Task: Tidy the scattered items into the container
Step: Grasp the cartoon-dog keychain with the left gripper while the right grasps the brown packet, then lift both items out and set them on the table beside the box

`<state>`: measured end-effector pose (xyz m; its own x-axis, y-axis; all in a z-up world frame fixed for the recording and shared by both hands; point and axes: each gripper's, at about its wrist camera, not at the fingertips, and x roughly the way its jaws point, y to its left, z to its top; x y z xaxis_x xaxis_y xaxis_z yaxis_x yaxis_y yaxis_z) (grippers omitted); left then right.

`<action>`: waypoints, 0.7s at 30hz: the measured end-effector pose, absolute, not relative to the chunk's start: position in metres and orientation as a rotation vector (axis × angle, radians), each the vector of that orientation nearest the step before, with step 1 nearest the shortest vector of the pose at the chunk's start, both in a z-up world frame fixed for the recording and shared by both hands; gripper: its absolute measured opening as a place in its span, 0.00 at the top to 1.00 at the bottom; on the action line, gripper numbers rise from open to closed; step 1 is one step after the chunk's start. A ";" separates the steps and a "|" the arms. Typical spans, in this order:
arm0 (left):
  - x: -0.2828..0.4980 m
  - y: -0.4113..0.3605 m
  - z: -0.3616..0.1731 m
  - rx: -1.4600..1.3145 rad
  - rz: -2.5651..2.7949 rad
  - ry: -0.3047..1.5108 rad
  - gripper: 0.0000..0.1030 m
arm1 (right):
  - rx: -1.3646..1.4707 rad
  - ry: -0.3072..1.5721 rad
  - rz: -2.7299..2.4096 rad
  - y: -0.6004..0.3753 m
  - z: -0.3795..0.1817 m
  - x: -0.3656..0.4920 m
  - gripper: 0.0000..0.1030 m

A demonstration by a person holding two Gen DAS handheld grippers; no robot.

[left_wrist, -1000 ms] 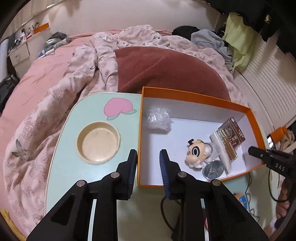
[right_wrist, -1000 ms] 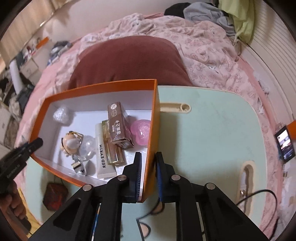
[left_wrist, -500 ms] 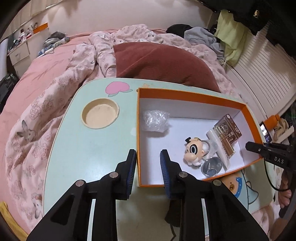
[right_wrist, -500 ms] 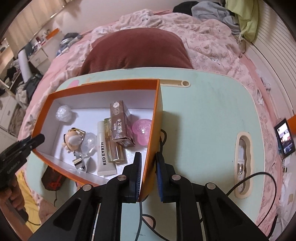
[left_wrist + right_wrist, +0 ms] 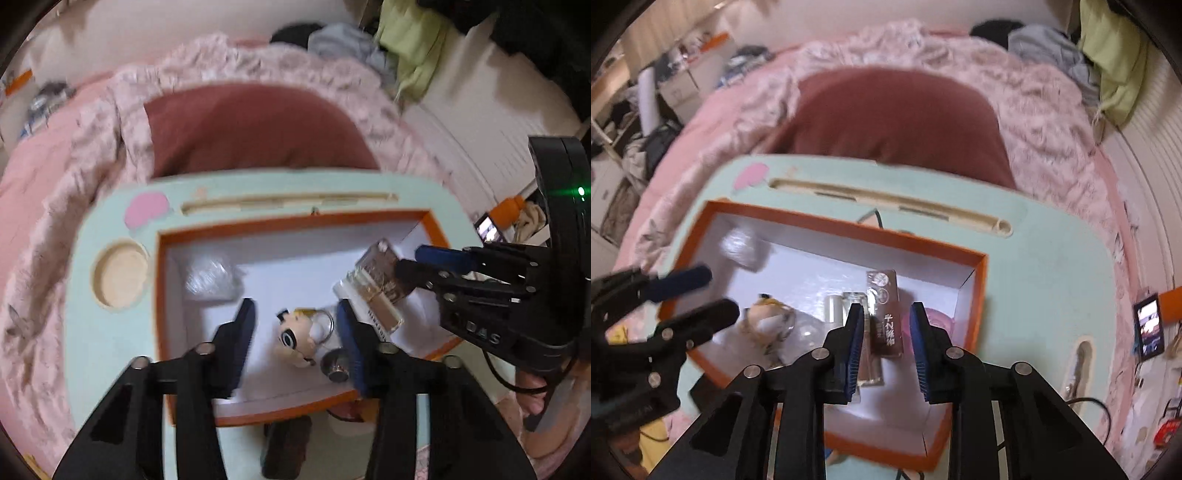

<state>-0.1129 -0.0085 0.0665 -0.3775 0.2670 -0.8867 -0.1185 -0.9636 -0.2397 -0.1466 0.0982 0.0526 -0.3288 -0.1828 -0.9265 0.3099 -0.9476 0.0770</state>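
Orange box (image 5: 295,221) sits on the mint-green lap table (image 5: 110,332), in front of a dark red cushion (image 5: 251,125).

Left gripper (image 5: 295,328) hovers over the box's near half, jaws wide apart, empty. A cartoon-head keychain figure (image 5: 293,338) lies on the box floor between its fingers, not touched. Crumpled clear plastic (image 5: 210,275) lies in the box's far-left corner.

Right gripper (image 5: 886,332) hangs above the box's right end, jaws apart, holding nothing. Below the gap between its fingers: a brown carton (image 5: 886,321) resting on other items. Just left of the carton, a glass bottle (image 5: 860,306) and a white tube (image 5: 833,306); just right, a pink round object (image 5: 940,319) against the box wall.

Both views are motion-blurred.

A round cup recess (image 5: 120,275) sits in the table left of the box.
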 end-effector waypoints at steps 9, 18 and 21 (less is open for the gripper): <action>-0.119 0.007 0.028 -1.719 2.376 -0.148 0.65 | 1.628 0.326 -2.317 0.081 0.040 -0.151 0.81; -0.112 -0.010 0.053 -1.582 2.428 -0.273 0.65 | 1.502 0.159 -2.384 0.099 0.069 -0.141 0.82; -0.097 -0.014 0.089 -1.455 2.471 -0.305 0.65 | 1.422 0.101 -2.389 0.104 0.097 -0.127 0.82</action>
<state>-0.0966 -0.0143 0.0887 -0.4662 0.3231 -0.8236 -0.1133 -0.9451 -0.3067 -0.1271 0.1044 0.0966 -0.4299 -0.2661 -0.8628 0.3382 -0.9335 0.1194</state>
